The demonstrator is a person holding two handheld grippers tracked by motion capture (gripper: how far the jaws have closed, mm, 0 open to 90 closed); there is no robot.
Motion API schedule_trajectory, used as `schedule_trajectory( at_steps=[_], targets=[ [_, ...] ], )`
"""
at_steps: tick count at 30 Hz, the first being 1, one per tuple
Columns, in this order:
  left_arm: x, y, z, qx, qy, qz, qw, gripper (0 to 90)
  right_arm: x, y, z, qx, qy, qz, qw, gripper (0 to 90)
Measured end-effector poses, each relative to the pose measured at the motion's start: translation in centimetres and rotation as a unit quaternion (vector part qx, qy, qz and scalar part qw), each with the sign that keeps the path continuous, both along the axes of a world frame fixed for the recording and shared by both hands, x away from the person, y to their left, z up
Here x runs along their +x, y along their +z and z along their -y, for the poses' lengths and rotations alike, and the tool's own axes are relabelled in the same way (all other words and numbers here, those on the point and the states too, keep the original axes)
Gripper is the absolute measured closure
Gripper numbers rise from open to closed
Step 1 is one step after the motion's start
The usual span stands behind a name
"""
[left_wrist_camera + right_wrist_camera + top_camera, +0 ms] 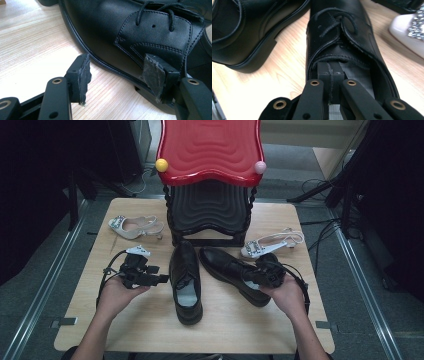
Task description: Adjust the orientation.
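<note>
Dim and dark around the table [150, 330] in the high view; bright, slightly washed wood in the gripper views; soft sheen on black leather; blurred near jaws.

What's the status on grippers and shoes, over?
Left gripper open beside left black shoe, not touching. Right gripper shut, jaws inside right black shoe opening, gripping nothing visible. Shoe rack behind; nothing blocking.

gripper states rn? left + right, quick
Left gripper: open, holding nothing, jaws beside the left black shoe.
Right gripper: closed, jaw tips inside the opening of the right black shoe; nothing visibly pinched.
</note>
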State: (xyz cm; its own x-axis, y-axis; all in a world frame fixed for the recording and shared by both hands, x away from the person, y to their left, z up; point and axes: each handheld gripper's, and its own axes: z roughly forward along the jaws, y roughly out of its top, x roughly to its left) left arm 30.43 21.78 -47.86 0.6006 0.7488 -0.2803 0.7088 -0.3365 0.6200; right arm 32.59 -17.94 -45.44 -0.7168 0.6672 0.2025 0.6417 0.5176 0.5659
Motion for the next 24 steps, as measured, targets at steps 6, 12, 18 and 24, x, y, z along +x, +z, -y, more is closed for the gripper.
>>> schedule_trajectory(
  at_steps=[6,12,18,24],
  targets=[
    [0.0,0.0,-0.1,-0.003,0.003,-0.001,1.0,39.2,-0.4,0.0,-1.3,0.004,0.021,-0.007,0.9997,90.0],
    [0.0,0.0,-0.1,-0.004,0.002,0.0,1.0,39.5,-0.7,-0.1,-2.7,0.017,0.041,-0.015,0.9989,90.0],
    [0.0,0.0,0.0,-0.004,0.0,-0.001,1.0,40.0,-1.0,-0.2,-4.3,0.025,0.055,-0.017,0.998,90.0],
    [0.0,0.0,0.1,-0.005,0.0,-0.002,1.0,40.3,-1.3,-0.3,-5.8,0.026,0.066,-0.011,0.9975,90.0]
  ],
)
